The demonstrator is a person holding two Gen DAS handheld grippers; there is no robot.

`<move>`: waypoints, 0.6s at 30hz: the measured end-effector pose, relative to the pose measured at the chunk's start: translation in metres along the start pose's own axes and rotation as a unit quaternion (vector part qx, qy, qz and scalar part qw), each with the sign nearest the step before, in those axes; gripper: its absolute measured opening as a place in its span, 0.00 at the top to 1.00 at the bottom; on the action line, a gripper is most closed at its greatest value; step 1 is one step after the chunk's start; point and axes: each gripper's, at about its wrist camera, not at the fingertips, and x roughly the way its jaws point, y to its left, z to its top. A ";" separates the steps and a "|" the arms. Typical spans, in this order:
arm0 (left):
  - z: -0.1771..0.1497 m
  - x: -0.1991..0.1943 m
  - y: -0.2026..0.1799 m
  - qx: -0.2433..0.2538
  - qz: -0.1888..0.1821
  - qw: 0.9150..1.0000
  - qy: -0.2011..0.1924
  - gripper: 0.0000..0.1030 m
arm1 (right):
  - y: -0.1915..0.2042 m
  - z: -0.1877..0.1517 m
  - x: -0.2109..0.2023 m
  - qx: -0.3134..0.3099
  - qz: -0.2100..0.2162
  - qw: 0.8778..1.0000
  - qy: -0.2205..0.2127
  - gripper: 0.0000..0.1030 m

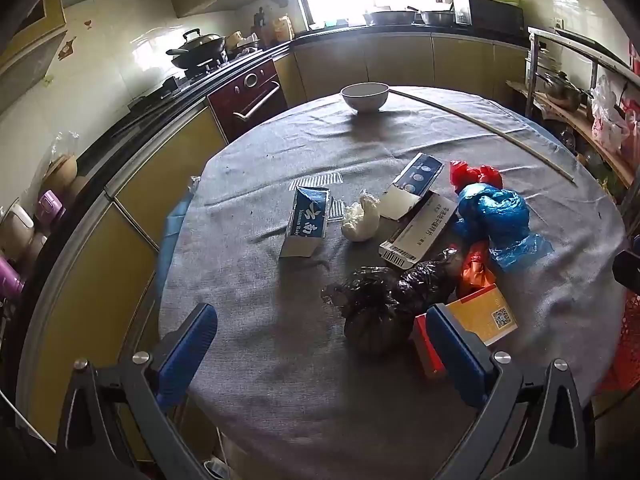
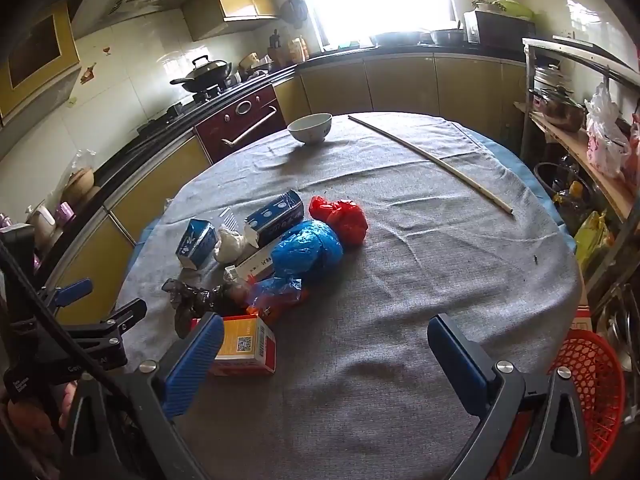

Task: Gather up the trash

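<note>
Trash lies on a round table with a grey cloth [image 1: 260,340]: a black bag [image 1: 372,312], a blue bag [image 1: 494,212], a red bag [image 1: 466,174], a white wad [image 1: 360,220], a small blue carton [image 1: 306,220], a long blue-and-white box [image 1: 416,208] and an orange box [image 1: 484,312]. My left gripper [image 1: 320,344] is open and empty, just short of the black bag. My right gripper [image 2: 326,356] is open and empty over bare cloth, with the orange box [image 2: 246,344] by its left finger and the blue bag [image 2: 306,254] ahead.
A white bowl [image 1: 365,96] and a long thin stick [image 1: 480,128] lie at the far side. A red mesh basket [image 2: 596,392] stands off the table's right edge. Kitchen counters, a stove with a wok [image 1: 198,46] and a cluttered shelf [image 2: 580,132] ring the table.
</note>
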 end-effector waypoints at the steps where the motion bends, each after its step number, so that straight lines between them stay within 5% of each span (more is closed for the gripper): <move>1: 0.000 0.000 0.000 0.000 -0.001 1.000 0.000 0.00 | 0.000 0.000 0.000 0.000 -0.001 1.000 0.001 0.00; 18: -0.004 0.002 0.003 -0.003 -0.006 1.000 0.004 0.00 | 0.006 0.000 0.004 -0.004 -0.004 1.000 0.009 0.00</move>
